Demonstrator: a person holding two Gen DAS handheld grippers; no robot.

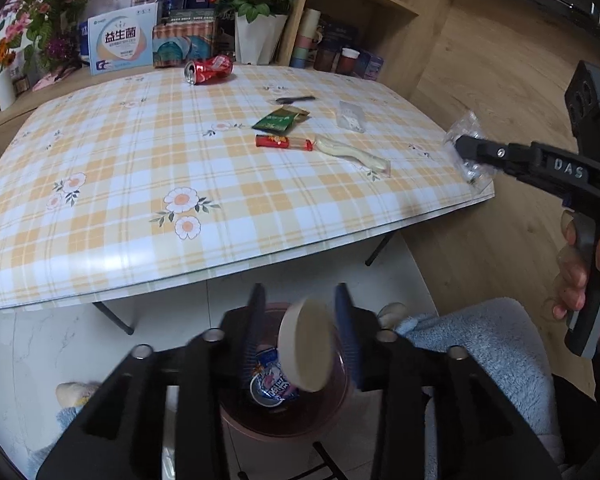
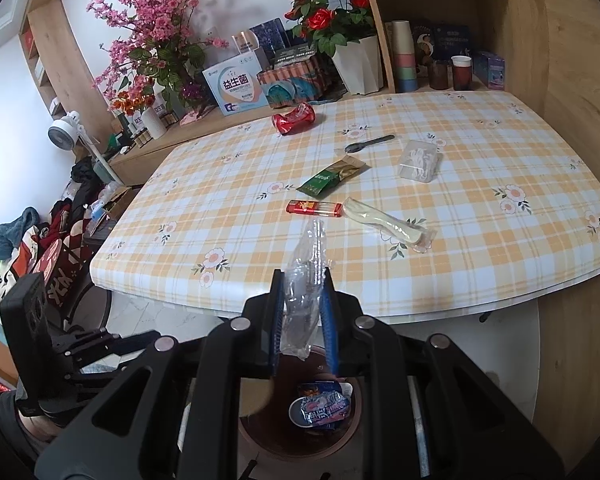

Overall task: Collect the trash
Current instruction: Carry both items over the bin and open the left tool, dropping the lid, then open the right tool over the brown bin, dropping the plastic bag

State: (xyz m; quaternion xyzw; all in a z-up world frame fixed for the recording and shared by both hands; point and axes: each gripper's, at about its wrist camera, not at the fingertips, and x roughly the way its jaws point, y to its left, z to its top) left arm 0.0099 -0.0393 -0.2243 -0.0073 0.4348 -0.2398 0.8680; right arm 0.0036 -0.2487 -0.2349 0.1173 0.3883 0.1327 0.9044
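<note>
Left wrist view looks down on a pink bin (image 1: pixel 284 420) on the floor below the tabletop's near edge, with a blue-and-white wrapper (image 1: pixel 270 380) lying inside. Over its mouth hangs the left gripper (image 1: pixel 300 332), fingers spread, and a tan round disc (image 1: pixel 308 344) sits tilted in the gap between them; whether either pad touches it I cannot tell. Off to the side, the right gripper (image 2: pixel 304 308) is pinched on a crumpled clear plastic wrapper (image 2: pixel 306 280), held just above the same bin (image 2: pixel 300 436).

Up on the checked tablecloth (image 2: pixel 480 220) more rubbish waits: a crushed red can (image 2: pixel 294 118) near the far edge, a black spoon (image 2: pixel 370 143), a green sachet (image 2: pixel 330 178), a red-ended packet (image 2: pixel 314 208), a bagged pale utensil (image 2: pixel 388 224) and a clear plastic box (image 2: pixel 420 160) toward the middle. Flower pots and boxes line the shelf behind.
</note>
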